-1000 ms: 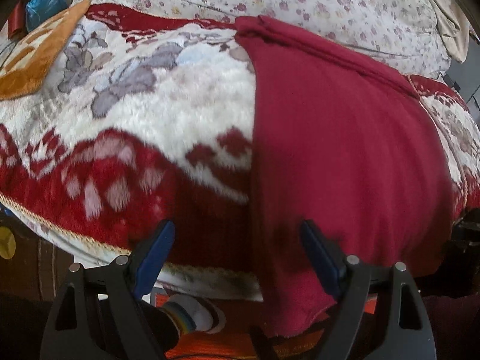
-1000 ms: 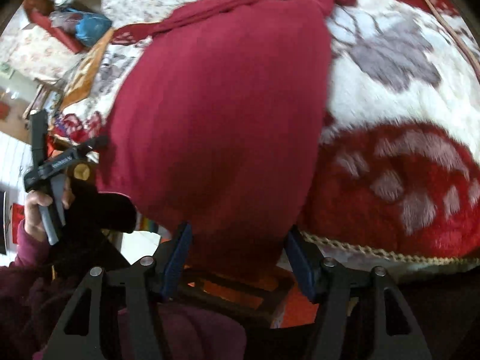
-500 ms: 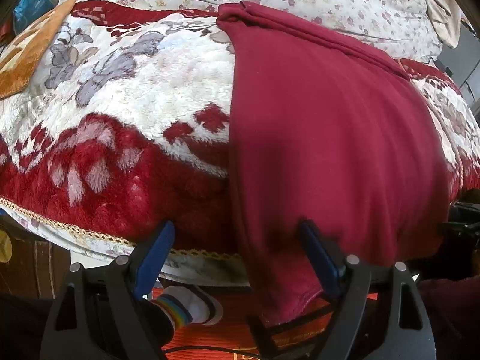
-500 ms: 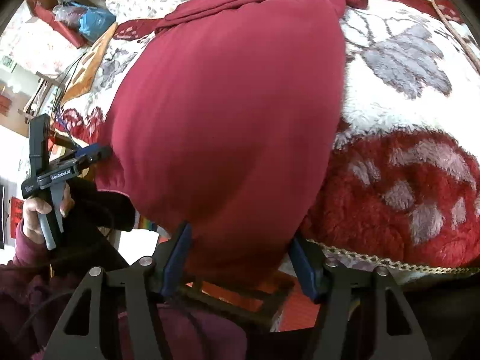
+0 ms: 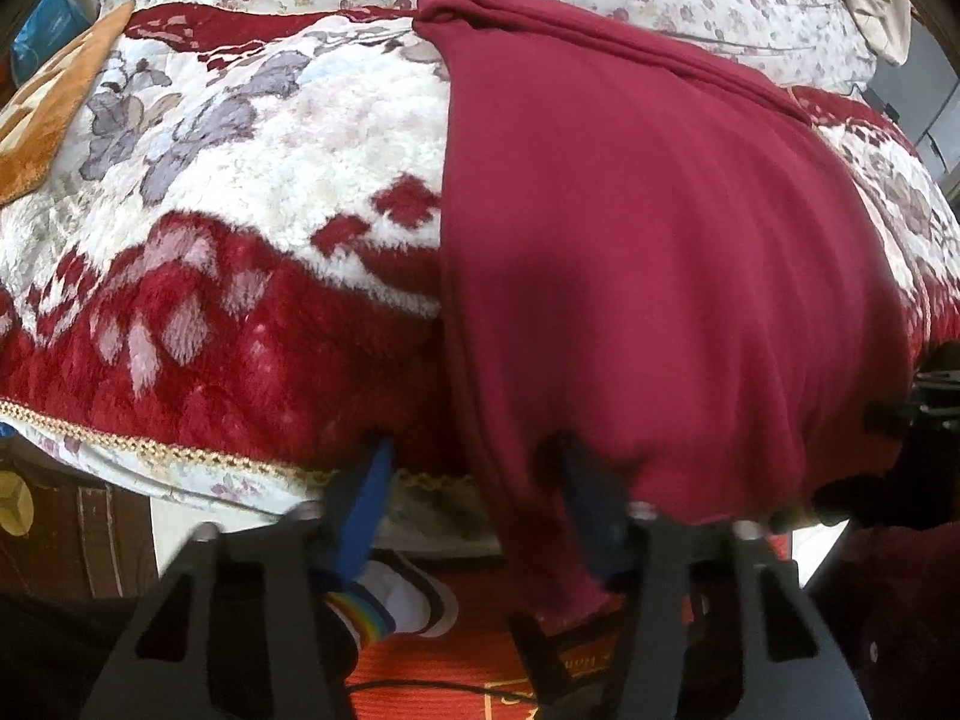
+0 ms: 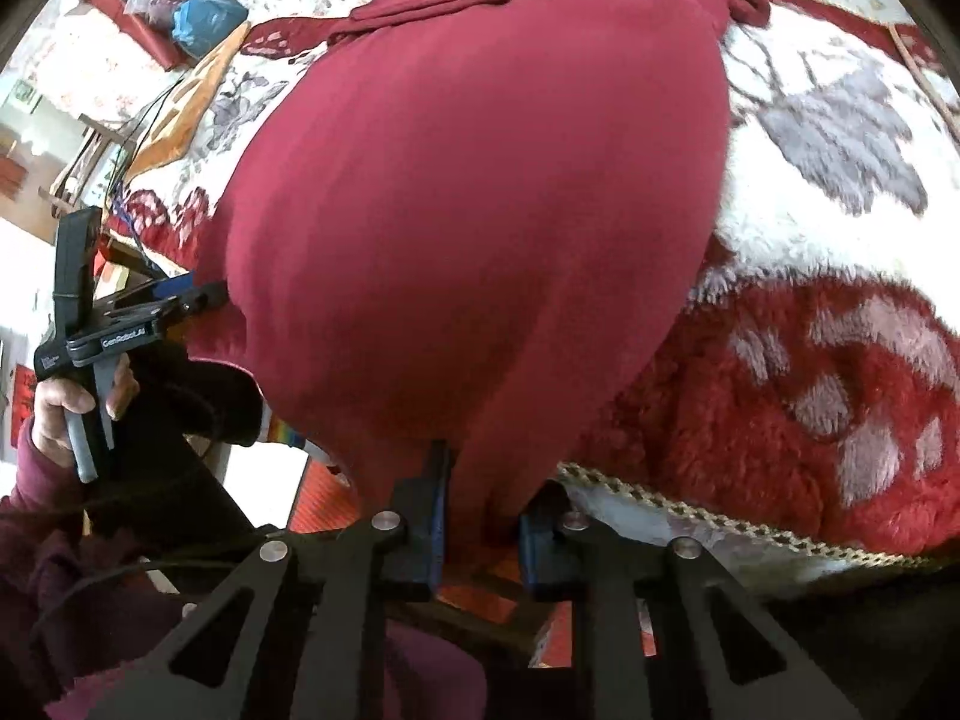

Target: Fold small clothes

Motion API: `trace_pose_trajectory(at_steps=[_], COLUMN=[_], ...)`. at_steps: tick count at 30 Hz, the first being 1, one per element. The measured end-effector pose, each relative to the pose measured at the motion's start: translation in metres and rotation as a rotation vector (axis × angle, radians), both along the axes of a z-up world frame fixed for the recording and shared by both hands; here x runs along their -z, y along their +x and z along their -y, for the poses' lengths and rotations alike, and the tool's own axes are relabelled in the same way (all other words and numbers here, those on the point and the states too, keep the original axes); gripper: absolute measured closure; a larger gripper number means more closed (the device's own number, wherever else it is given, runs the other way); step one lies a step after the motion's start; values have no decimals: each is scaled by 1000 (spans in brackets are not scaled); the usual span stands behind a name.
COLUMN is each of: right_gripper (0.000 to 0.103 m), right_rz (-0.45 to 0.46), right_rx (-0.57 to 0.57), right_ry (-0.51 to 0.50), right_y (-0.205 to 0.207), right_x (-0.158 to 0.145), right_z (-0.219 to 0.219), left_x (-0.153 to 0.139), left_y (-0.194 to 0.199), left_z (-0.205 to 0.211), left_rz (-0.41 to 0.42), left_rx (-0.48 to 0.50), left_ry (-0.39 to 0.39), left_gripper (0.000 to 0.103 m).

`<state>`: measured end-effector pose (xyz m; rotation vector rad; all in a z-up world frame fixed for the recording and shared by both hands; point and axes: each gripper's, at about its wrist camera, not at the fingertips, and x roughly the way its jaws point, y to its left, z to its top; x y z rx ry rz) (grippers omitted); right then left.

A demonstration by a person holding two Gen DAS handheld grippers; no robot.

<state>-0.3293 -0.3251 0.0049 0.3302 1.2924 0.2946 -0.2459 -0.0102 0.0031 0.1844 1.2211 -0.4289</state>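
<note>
A dark red garment (image 5: 648,252) lies spread on a flowered blanket (image 5: 252,192) on a bed, its near hem hanging over the edge. The left gripper (image 5: 474,480) and the right gripper (image 6: 480,516) have just been closing, fingers now pinching that hem.

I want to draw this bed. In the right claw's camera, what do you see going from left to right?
Hand holding the left claw → dark red garment hanging over the bed edge → fluffy red-and-white flowered blanket.
</note>
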Motion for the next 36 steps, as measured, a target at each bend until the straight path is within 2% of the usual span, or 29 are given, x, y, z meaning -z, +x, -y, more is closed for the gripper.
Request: trace_pose_trajectory(at_steps=[1, 3, 4, 7, 10, 15, 19, 23, 26, 29, 33, 36], right_gripper=[86, 87, 87, 88, 88, 88, 88, 88, 88, 88, 88, 88], right_rz=[10, 32, 45, 76, 124, 234, 337, 397, 403, 389, 350, 313], right_rx=[-5, -8, -10, -4, 27, 96, 162, 229, 297, 347, 382, 408], right_ry=[4, 32, 46, 90, 156, 247, 238, 191, 165, 179, 131, 110], right_y=[0, 2, 3, 6, 8, 21, 49, 89, 129, 163, 207, 238], right_x=[-3, -10, -15, -28, -44, -78, -103, -116, -113, -105, -87, -65], right_z=[-1, -1, 0, 4, 16, 45, 67, 84, 107, 124, 140, 149], left_x=[-1, -3, -4, -18, -41, -86, -115, -129, -129, -121, -98, -80], left_y=[0, 1, 1, 0, 10, 45, 87, 131, 175, 210, 253, 274], left_z=[-2, -7, -8, -5, -10, -13, 9, 27, 45, 59, 83, 90], left_rz=[-10, -53, -81, -57, -63, 8, 104, 168, 190, 189, 181, 155], left_rx=[0, 3, 11, 45, 42, 14, -24, -63, -103, -134, -160, -183], left_ry=[-10, -67, -103, -113, -204, -309, -338, -350, -348, -338, -305, -307], left_gripper=[72, 96, 97, 97, 97, 97, 97, 97, 97, 97, 97, 97])
